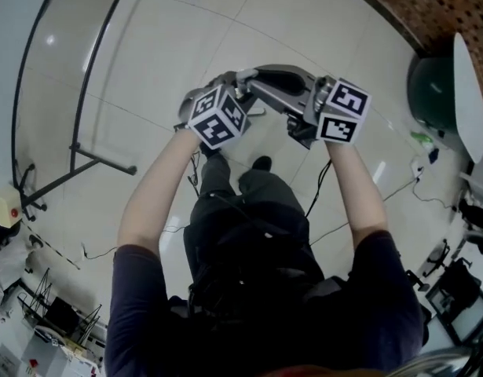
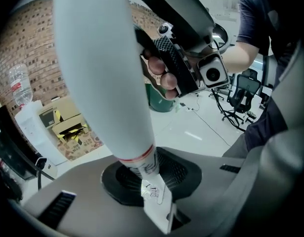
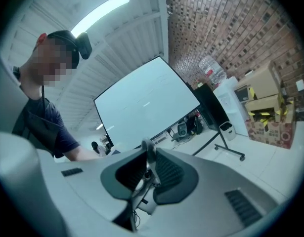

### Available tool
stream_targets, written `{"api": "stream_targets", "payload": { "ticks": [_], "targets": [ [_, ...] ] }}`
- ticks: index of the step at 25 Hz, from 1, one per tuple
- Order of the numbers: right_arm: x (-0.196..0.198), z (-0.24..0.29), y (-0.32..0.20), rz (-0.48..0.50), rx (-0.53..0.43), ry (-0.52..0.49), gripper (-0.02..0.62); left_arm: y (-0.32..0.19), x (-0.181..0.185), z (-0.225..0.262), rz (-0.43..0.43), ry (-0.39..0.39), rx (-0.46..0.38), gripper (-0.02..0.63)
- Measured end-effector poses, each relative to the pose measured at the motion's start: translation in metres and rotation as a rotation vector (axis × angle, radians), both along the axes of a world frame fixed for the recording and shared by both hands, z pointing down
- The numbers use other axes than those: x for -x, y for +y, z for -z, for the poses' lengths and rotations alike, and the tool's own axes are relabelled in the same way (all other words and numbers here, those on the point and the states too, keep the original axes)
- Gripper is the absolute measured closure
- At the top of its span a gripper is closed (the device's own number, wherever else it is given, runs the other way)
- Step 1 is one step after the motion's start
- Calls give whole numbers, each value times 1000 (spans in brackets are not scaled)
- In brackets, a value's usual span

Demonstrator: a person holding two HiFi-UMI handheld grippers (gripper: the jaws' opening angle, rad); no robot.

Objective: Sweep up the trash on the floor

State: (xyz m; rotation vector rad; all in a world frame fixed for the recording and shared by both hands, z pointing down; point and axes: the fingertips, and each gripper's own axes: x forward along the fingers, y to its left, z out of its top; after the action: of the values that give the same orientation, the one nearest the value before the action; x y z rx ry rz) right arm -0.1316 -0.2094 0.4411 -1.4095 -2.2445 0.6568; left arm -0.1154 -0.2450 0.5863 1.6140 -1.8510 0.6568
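A thick white handle (image 2: 102, 73) with a red band and a paper label at its narrow end fills the left gripper view. My left gripper (image 2: 147, 179) is shut on that narrow end. In the head view the left gripper (image 1: 225, 85) and right gripper (image 1: 255, 75) are held close together in front of the person's chest. My right gripper (image 3: 149, 158) points level, and its pads are closed on a thin grey rod (image 3: 148, 146). The hand (image 2: 159, 70) on the right gripper shows just beyond the handle. No trash shows on the pale tiled floor (image 1: 147, 45).
A black metal stand (image 1: 92, 77) is on the floor at left, a green bin (image 1: 433, 93) at right, and cables (image 1: 359, 210) trail across the tiles. Cardboard boxes (image 2: 67, 125) and an office chair (image 2: 240, 95) stand by the brick wall. A whiteboard (image 3: 147, 102) and a person (image 3: 43, 127) are ahead.
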Motion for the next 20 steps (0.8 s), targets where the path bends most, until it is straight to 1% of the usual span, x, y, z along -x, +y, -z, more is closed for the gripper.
{"api": "stream_targets", "payload": {
  "ticks": [2, 6, 8, 11, 14, 17, 20],
  "targets": [
    [-11, 13, 9, 30, 22, -2, 526, 9, -8, 14, 13, -11, -9, 540],
    [-34, 60, 34, 71, 34, -58, 526, 33, -29, 62, 38, -40, -37, 540],
    [-38, 84, 47, 73, 70, -78, 528, 46, -32, 87, 57, -48, -59, 540],
    [-38, 118, 71, 91, 104, -121, 531, 71, -28, 123, 81, -67, -89, 540],
    [-33, 154, 90, 106, 133, -175, 534, 92, -19, 162, 96, -102, -119, 540],
    [-26, 187, 94, 101, 180, -215, 535, 100, -9, 196, 85, -145, -135, 540],
    [-18, 215, 99, 74, 184, -278, 537, 106, 4, 221, 64, -191, -150, 540]
  ]
}}
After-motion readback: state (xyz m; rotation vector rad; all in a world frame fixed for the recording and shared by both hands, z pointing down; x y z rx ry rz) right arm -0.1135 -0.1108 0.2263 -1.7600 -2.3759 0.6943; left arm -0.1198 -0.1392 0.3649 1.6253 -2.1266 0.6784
